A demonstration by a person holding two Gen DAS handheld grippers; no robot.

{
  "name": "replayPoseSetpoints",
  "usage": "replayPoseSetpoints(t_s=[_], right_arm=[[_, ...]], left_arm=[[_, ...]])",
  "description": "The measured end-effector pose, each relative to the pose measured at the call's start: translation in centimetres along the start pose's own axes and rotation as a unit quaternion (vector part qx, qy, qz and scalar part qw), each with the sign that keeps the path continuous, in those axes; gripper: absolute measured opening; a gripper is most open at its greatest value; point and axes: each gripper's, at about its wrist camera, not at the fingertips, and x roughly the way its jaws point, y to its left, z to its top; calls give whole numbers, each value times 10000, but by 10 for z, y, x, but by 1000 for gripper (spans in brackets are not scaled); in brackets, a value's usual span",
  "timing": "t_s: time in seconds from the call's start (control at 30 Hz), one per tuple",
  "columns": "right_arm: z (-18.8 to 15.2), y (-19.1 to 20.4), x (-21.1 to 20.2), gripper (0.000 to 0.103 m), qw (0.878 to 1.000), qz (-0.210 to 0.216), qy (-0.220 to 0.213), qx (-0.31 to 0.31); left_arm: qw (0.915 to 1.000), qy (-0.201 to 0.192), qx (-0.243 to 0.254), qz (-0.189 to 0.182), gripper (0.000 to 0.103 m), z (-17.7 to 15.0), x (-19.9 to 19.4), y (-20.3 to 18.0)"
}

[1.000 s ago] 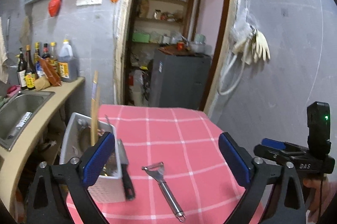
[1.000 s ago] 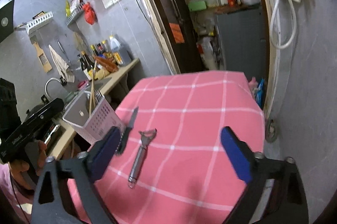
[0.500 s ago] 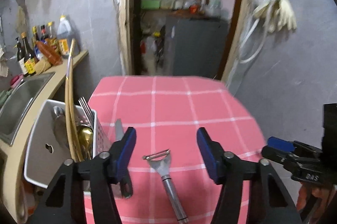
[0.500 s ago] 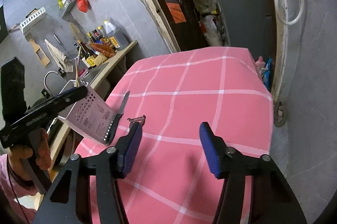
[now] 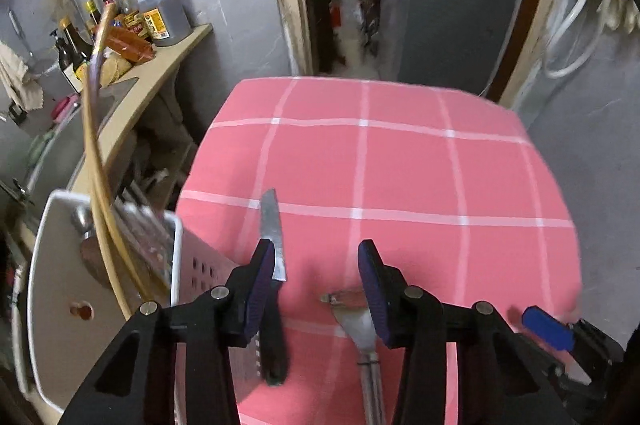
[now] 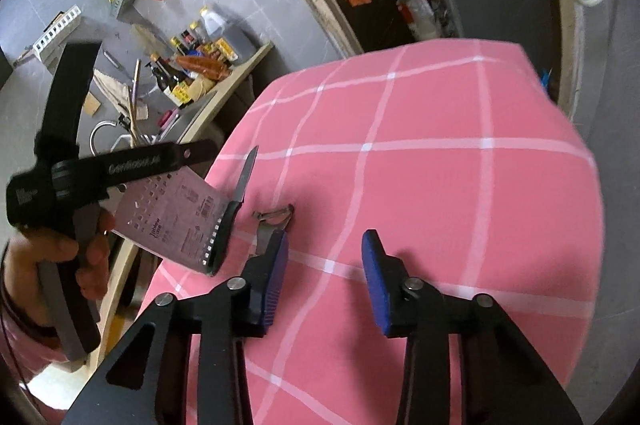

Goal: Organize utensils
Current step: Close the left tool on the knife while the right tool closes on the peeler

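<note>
Both tongs, left (image 5: 320, 277) and right (image 6: 324, 277), are held open, empty, low in frame. The peeler (image 5: 352, 313) is judged the target; a squeeze on it is needed next.

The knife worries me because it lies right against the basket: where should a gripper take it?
Probably by the black handle, from above: the knife lies flat on the tablecloth, blade pointing away. The basket crowds its left side, so close across the handle's width.
</note>
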Motion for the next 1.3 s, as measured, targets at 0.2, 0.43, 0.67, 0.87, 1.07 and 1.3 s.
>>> replayPoseSetpoints(t_s=[0.2, 0.43, 0.67, 0.87, 1.07, 1.3], right_arm=[[0, 8, 28, 29, 9996, 145, 211, 97], [2, 18, 54, 27, 9991, 9, 387, 167], [7, 22, 73, 25, 9984, -53, 455, 336], [-1, 39, 85, 25, 9972, 58, 671, 321], [-4, 45, 103, 25, 9933, 160, 966, 617], [2, 45, 109, 14, 9909, 233, 994, 875]], left_arm=[[9986, 337, 367, 152, 32, 16, 21, -17], [9945, 1024, 178, 144, 32, 16, 57, -10], [9879, 1430, 529, 269, 32, 30, 73, -18], [9846, 1701, 372, 129, 32, 47, 81, -11], [9814, 1909, 218, 14, 32, 54, 90, -11], [9815, 1913, 1, -90, 32, 58, 91, -2]])
